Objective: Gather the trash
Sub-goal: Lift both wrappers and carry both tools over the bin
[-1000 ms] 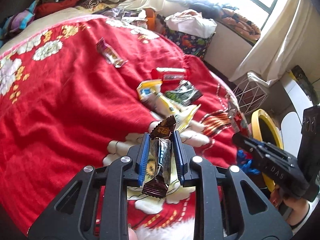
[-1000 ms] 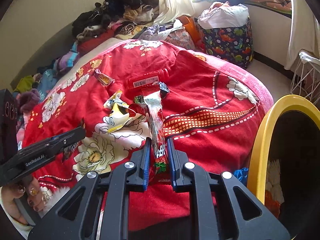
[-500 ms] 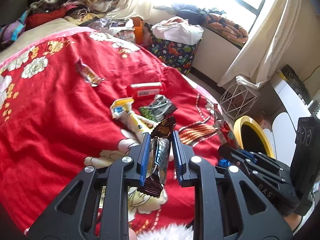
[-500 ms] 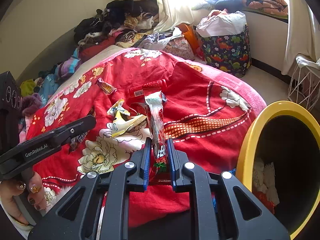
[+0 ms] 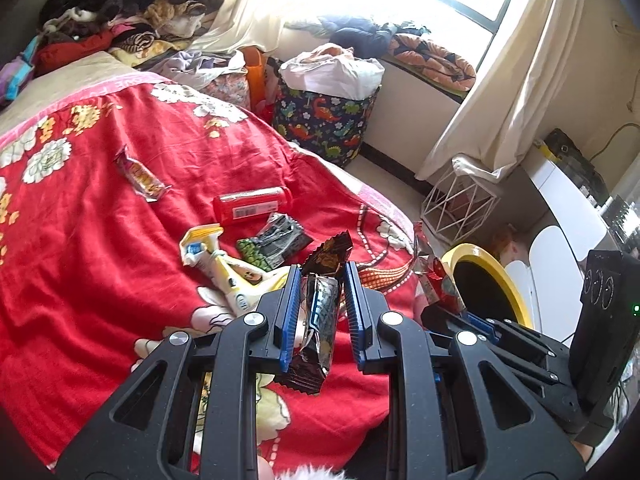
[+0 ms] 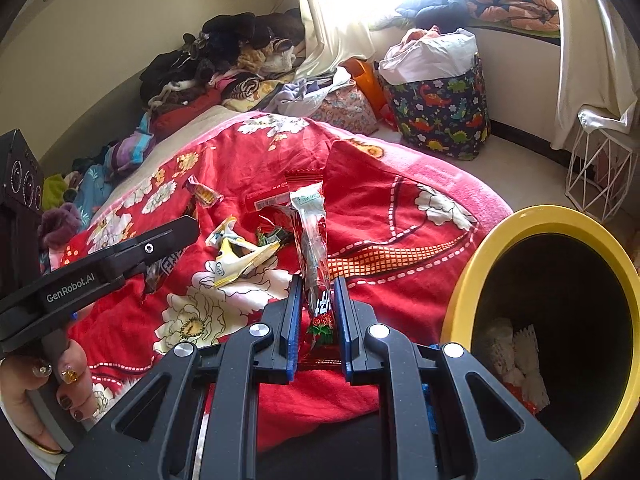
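Your left tool (image 5: pixel 320 300) is closed on a dark brown wrapper (image 5: pixel 320 312), and your right tool (image 6: pixel 316 312) is closed on a long red wrapper (image 6: pixel 310 240). Both are near the yellow bin (image 6: pixel 472 280), above the red blanket (image 6: pixel 400 264). 5 more wrappers lie on the blanket, farther from the bin.

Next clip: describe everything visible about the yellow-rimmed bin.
The yellow-rimmed bin stands beside the red bedspread, at the right of the right wrist view. Its wide round rim looks like glossy plastic; the inside is dark. It is open and lidless, with crumpled white and red scraps at the bottom. Neither gripper touches it.
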The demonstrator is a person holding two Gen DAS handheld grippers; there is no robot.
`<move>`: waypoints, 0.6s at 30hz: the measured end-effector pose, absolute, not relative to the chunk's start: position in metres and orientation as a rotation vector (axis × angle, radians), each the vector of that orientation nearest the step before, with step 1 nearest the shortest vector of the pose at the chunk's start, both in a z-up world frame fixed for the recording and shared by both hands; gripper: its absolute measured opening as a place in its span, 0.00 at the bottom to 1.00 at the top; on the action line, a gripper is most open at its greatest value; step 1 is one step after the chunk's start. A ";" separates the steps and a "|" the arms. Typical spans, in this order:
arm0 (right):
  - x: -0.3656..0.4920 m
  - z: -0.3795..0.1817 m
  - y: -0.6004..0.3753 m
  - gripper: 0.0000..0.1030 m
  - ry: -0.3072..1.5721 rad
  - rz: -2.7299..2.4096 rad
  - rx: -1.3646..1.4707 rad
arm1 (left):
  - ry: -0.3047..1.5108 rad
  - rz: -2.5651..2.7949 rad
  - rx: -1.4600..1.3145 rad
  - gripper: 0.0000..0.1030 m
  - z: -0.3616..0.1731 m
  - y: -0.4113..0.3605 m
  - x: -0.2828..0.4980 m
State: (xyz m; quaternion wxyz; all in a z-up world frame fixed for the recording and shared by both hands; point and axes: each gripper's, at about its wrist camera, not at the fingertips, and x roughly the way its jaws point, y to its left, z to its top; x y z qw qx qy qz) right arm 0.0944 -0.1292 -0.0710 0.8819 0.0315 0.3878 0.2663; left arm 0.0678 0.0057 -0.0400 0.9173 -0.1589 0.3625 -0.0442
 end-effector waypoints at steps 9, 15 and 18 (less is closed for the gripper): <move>0.097 -0.066 -0.143 0.15 0.789 0.515 0.083 | 0.725 -0.124 -0.321 0.15 -0.033 -0.007 0.076; 0.100 -0.063 -0.162 0.15 0.779 0.473 0.101 | 0.712 -0.152 -0.316 0.15 -0.028 -0.018 0.083; 0.102 -0.062 -0.173 0.15 0.776 0.449 0.112 | 0.704 -0.165 -0.312 0.15 -0.025 -0.024 0.087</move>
